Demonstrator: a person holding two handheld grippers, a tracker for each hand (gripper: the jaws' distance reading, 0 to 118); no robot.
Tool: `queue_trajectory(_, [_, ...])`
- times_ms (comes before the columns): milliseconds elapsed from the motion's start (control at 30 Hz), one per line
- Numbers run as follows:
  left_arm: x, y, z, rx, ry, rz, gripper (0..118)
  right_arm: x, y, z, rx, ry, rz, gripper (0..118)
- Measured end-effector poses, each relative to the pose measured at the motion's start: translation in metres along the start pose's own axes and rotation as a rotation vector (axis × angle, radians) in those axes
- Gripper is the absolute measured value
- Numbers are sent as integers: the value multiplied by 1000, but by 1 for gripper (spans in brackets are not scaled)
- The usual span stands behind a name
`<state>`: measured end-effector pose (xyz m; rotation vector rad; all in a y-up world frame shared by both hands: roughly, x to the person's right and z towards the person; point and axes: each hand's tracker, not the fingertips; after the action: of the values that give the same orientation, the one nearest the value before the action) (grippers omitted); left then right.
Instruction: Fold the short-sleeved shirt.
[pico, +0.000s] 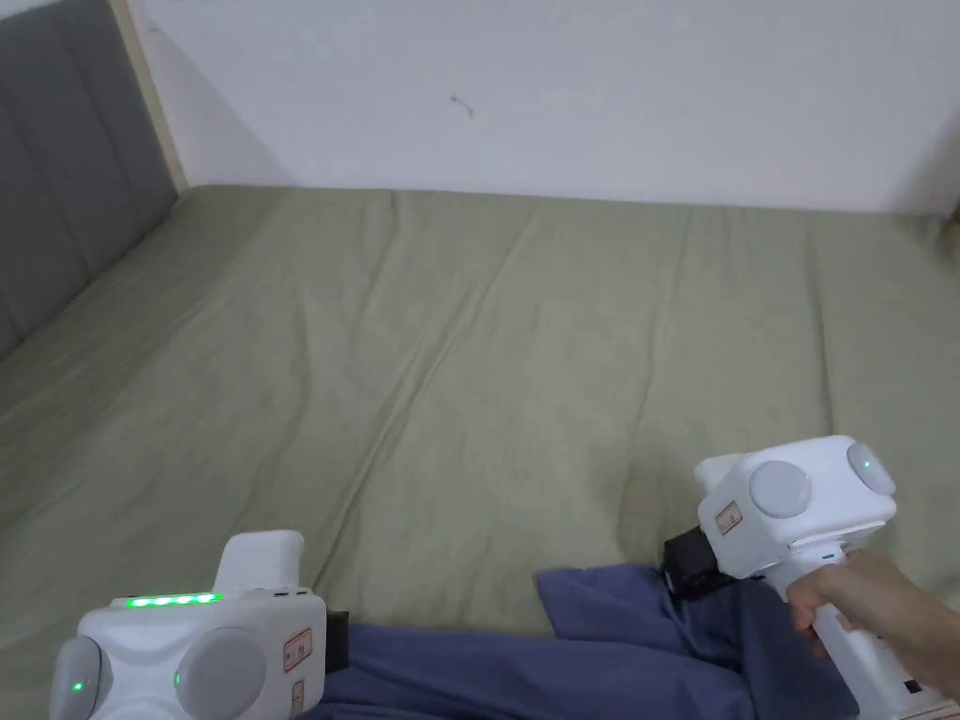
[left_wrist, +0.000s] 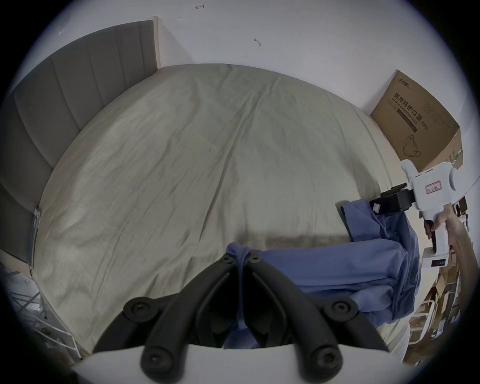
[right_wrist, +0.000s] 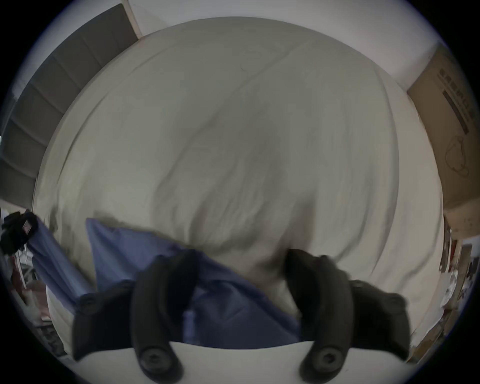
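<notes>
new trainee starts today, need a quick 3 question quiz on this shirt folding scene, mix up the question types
1. True or false: the left gripper is shut on the blue shirt.
2. Multiple choice: how do the right gripper's jaws stand? A) wide apart B) pressed on the shirt C) clamped on the bed sheet
3. Fill in: the shirt lies at the near edge of the olive ____.

Key
1. True: in the left gripper view a bunch of blue cloth is pinched between the closed jaws.
2. A: the right gripper view shows the jaws spread, with shirt and sheet between them.
3. Bed sheet.
</notes>
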<state>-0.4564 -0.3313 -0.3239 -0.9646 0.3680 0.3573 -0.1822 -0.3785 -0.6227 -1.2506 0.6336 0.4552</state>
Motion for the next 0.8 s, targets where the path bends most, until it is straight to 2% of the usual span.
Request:
queue_trajectory(33, [0, 0, 1, -1, 0, -2, 2, -3, -4, 6, 14, 4, 37, 39])
queue_trajectory(100, [1, -1, 3, 6, 4, -14, 2, -7, -6, 9, 28, -89, 64, 23])
queue_trajectory(133, [3, 0, 4, 7, 7, -16, 2, -7, -7, 9, 16, -87, 49, 2])
queue_trajectory(200, [2, 1, 7, 8, 9, -19, 2, -5, -11, 16, 20, -57, 19, 2])
queue_trajectory(300, [1, 5, 18, 21, 5, -20, 2, 8, -15, 45, 93, -4, -93, 2])
queue_trajectory(367, [0, 10, 30, 41, 21, -38, 2, 20, -18, 75, 161, 20, -140, 2])
queue_trajectory(500, [-6, 26, 68, 126, 56, -45, 2, 52, -33, 155, 316, 3, -225, 2])
queue_trajectory(633, [-14, 43, 115, 229, 86, -44, 2, 79, -65, 244, 468, 30, -328, 2])
queue_trajectory(800, [-15, 54, 173, 345, 93, -64, 2, 96, -114, 331, 622, 61, -400, 2])
